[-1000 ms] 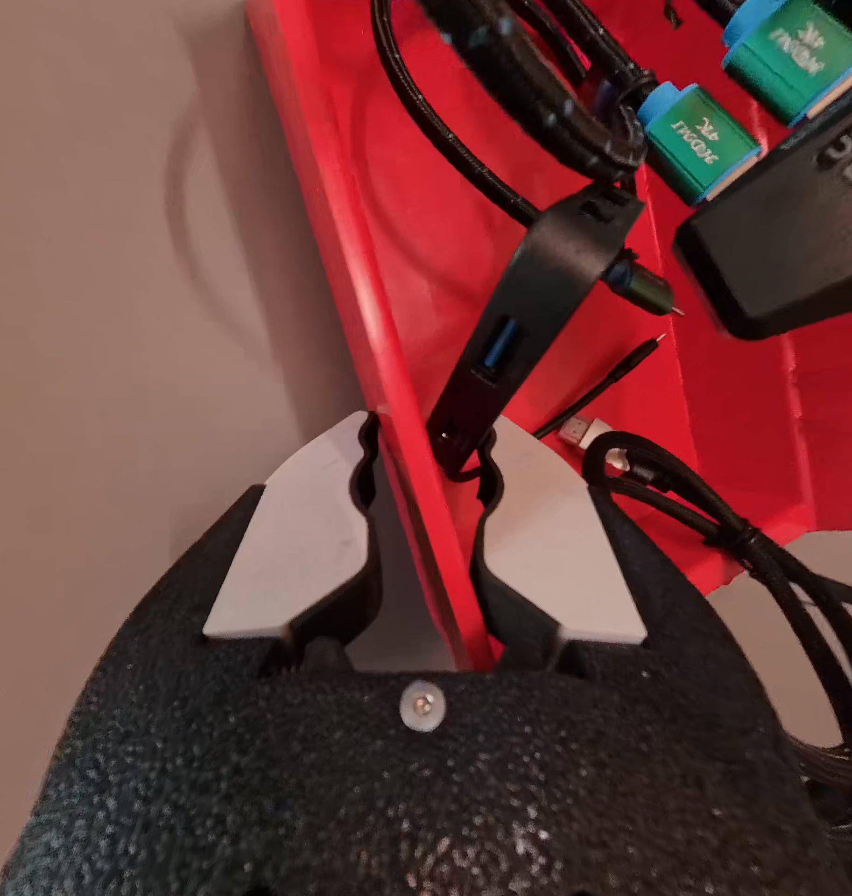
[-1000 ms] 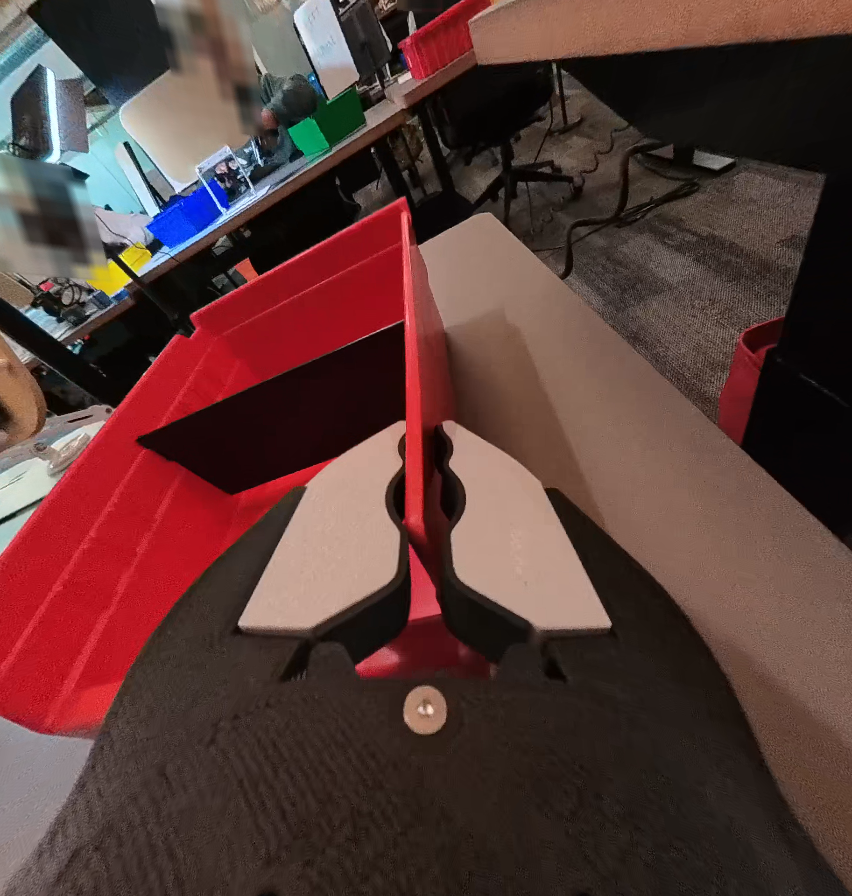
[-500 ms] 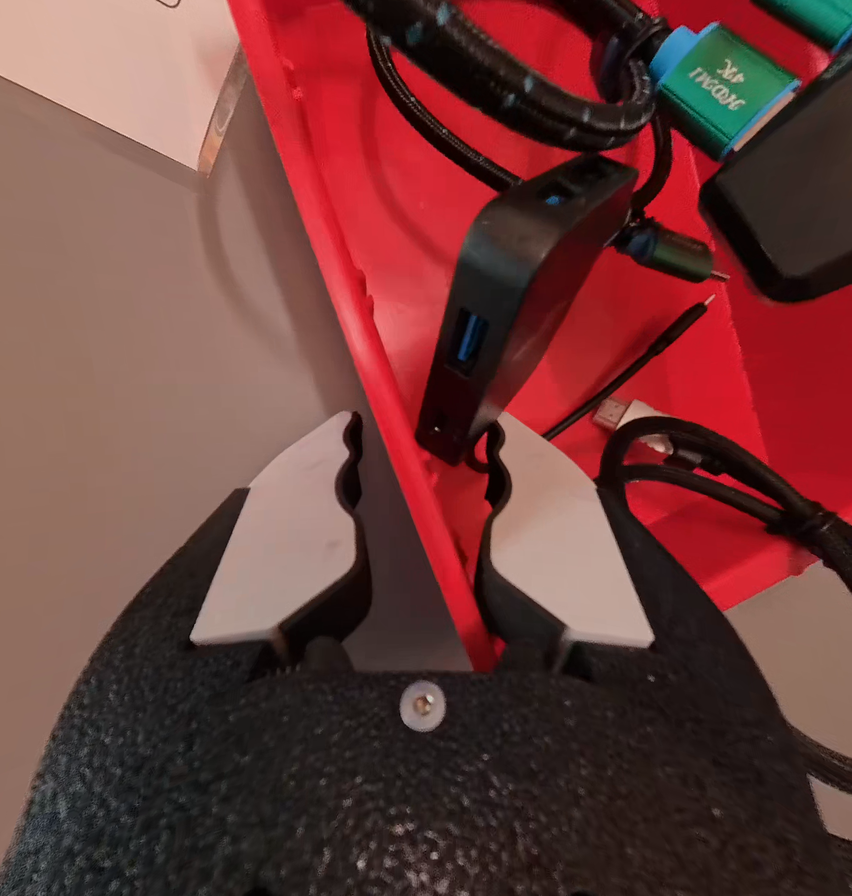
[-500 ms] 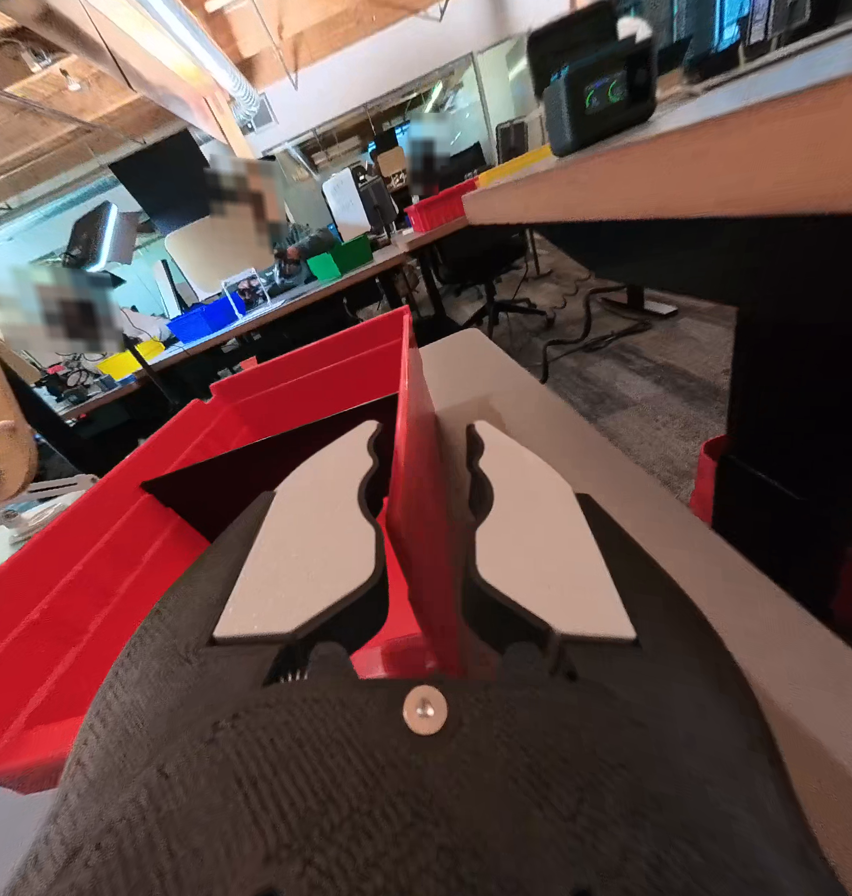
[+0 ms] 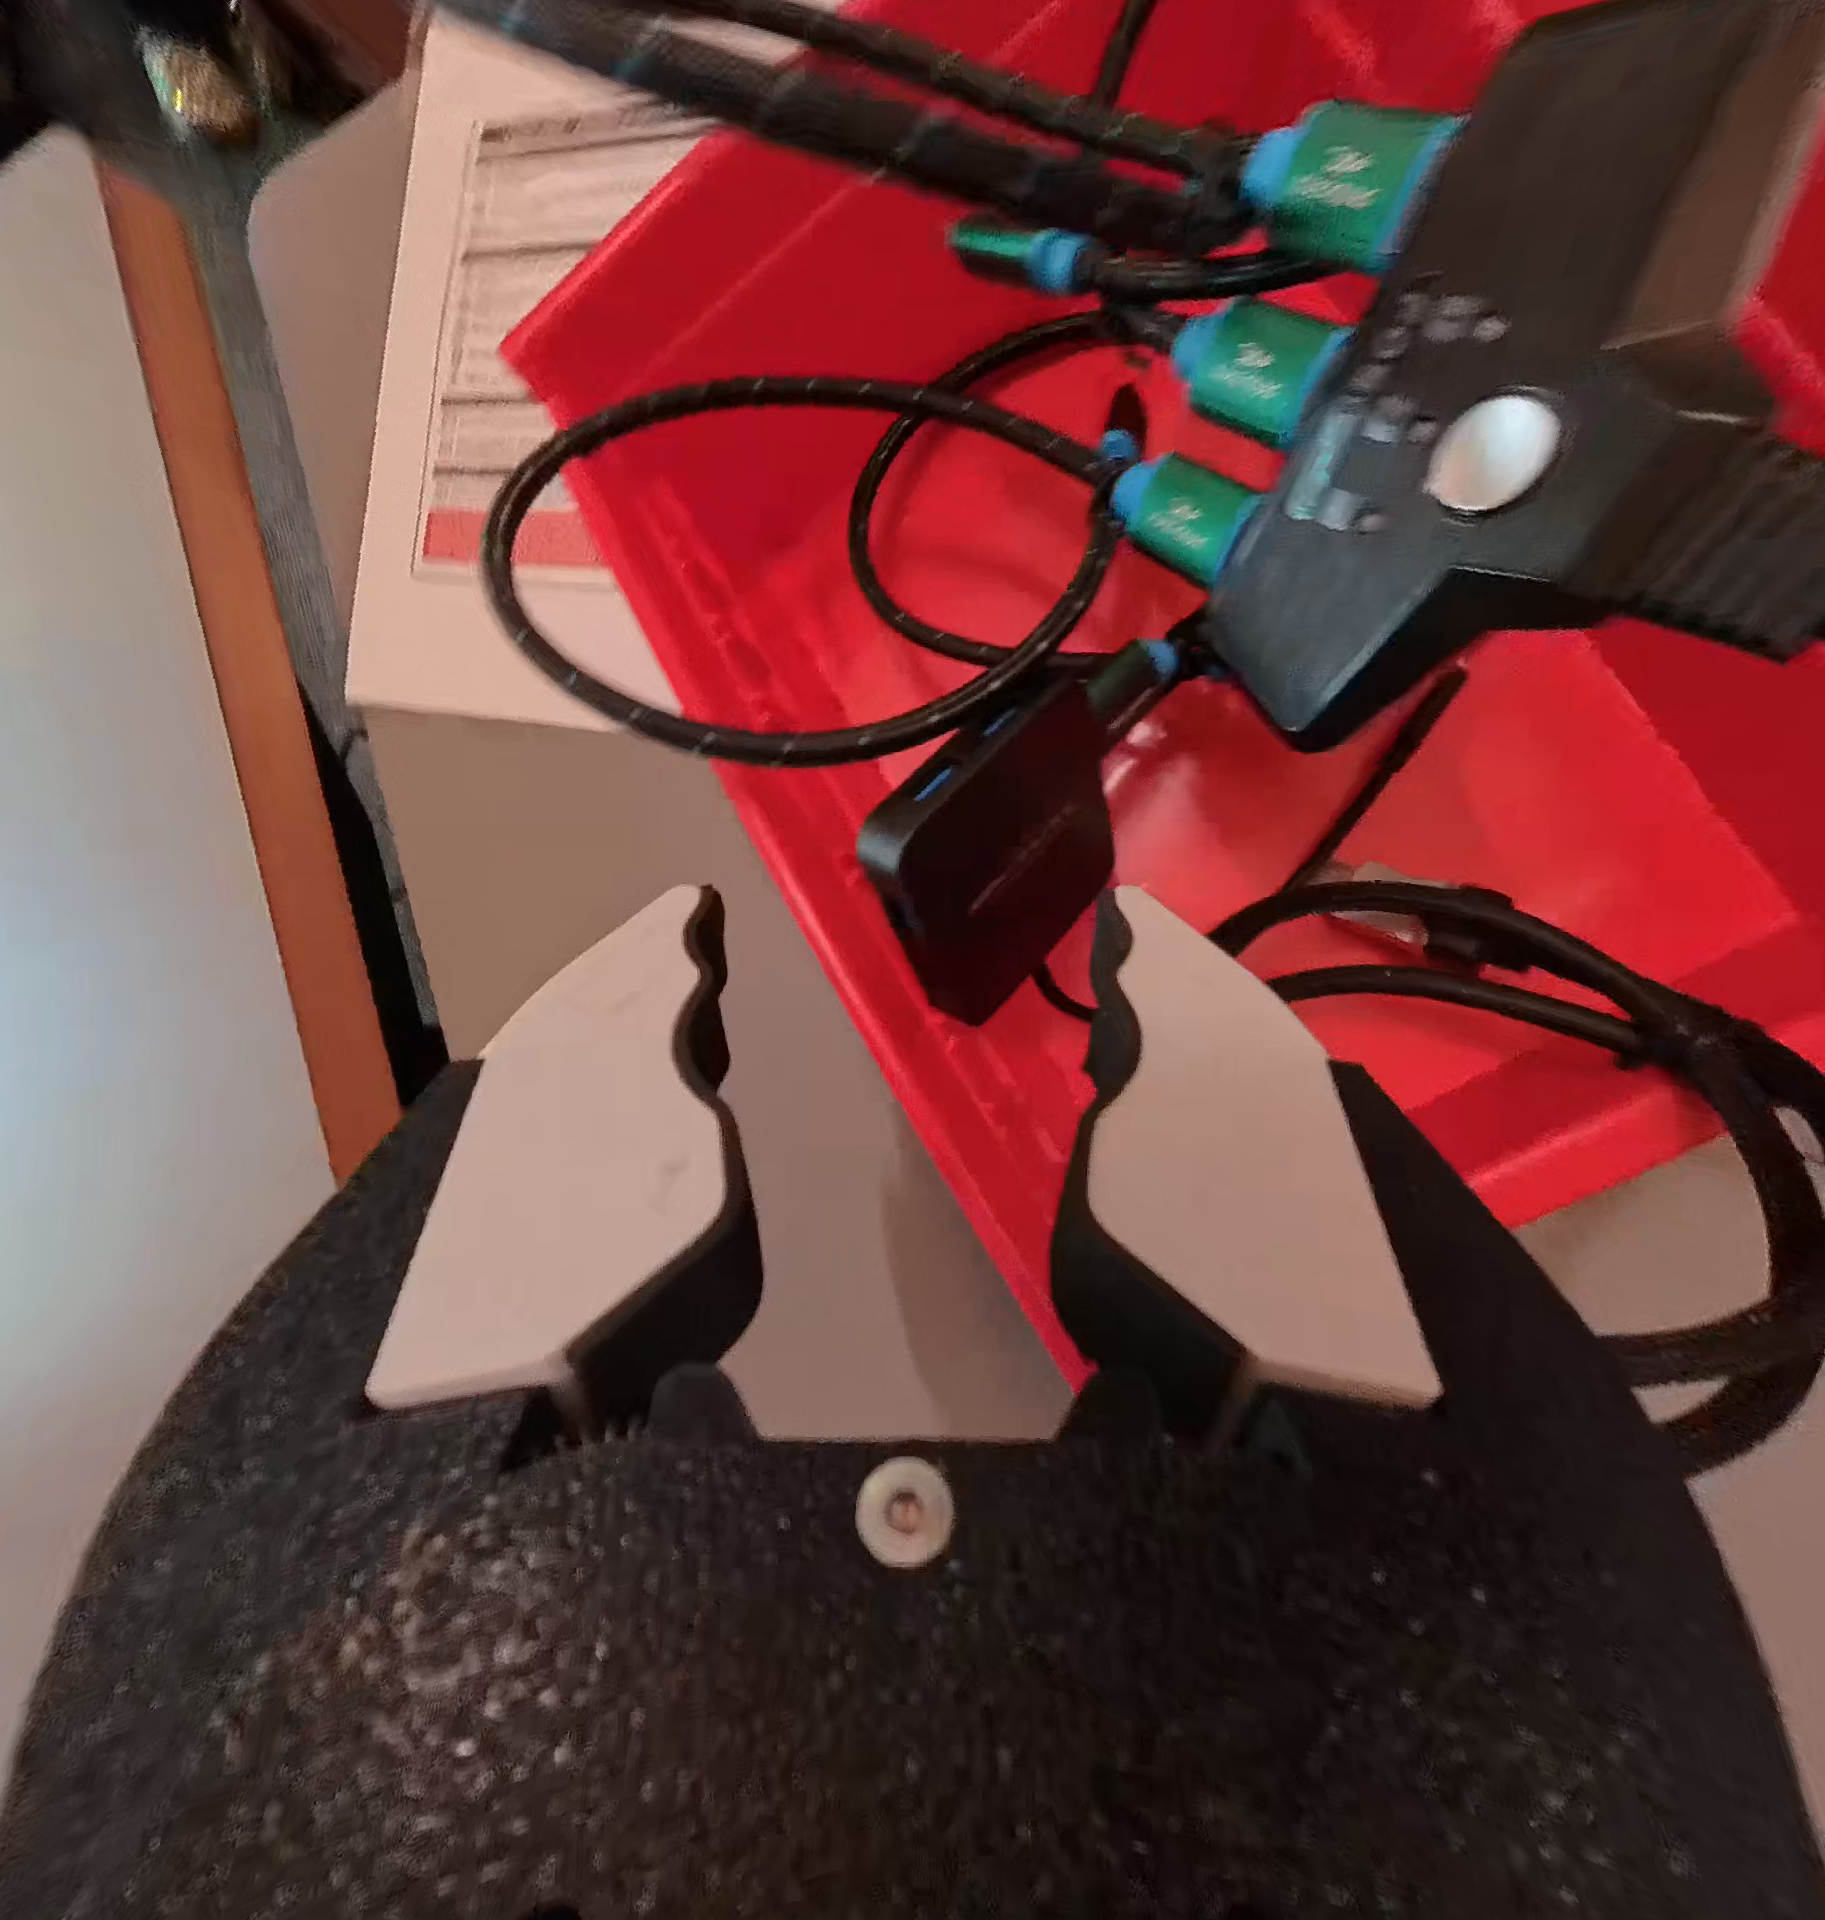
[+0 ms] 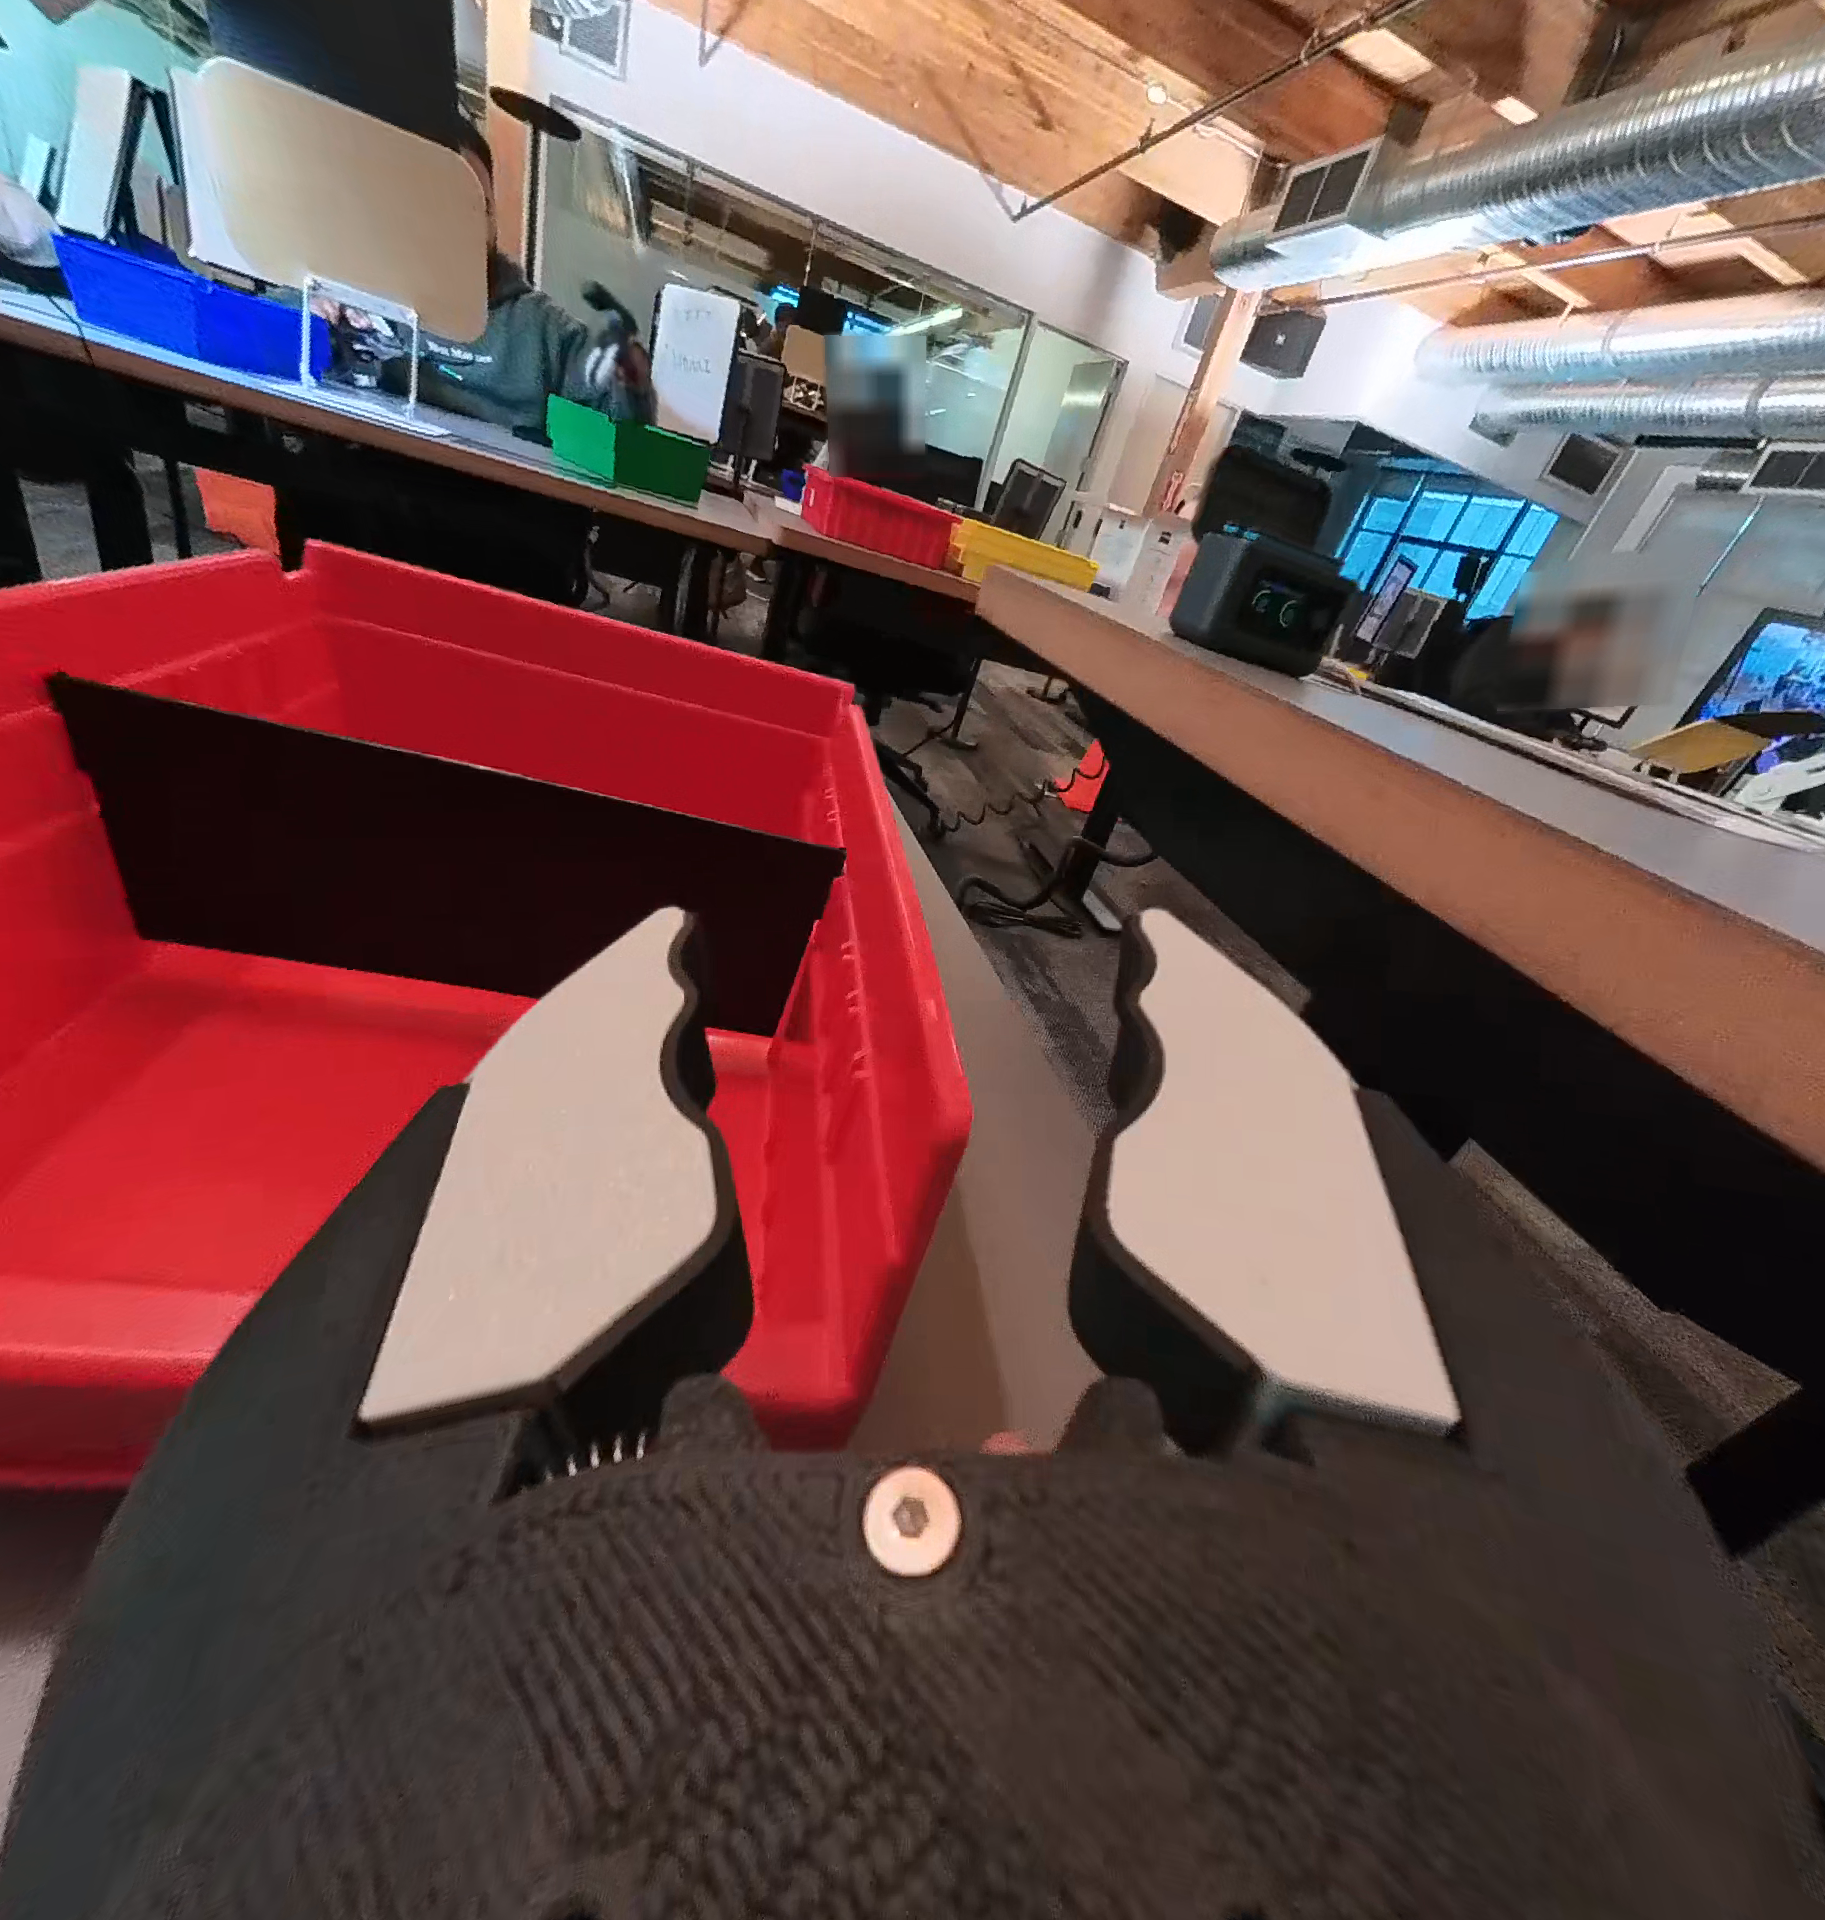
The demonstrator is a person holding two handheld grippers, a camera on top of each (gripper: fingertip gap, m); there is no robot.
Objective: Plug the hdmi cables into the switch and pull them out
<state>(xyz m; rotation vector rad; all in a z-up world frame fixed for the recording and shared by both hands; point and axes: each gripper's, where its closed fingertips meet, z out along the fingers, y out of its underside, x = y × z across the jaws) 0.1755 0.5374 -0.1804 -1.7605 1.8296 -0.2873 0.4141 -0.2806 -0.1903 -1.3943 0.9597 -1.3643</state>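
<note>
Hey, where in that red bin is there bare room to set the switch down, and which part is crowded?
Free: the red plastic bin floor between the black divider panel and the near wall, in the right wrist view. Crowded: the compartment in the left wrist view, holding the black HDMI switch, green-ended cables and a small black hub.

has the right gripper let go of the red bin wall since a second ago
Yes. The right gripper was clamped on the red bin side wall; now its jaws stand wide open, with that wall left of the gap.

Blurred markings sit on the green plugs (image 5: pixel 1323 197), the switch (image 5: pixel 1407 436), a paper sheet (image 5: pixel 492 343), and a whiteboard (image 6: pixel 695 358).
</note>
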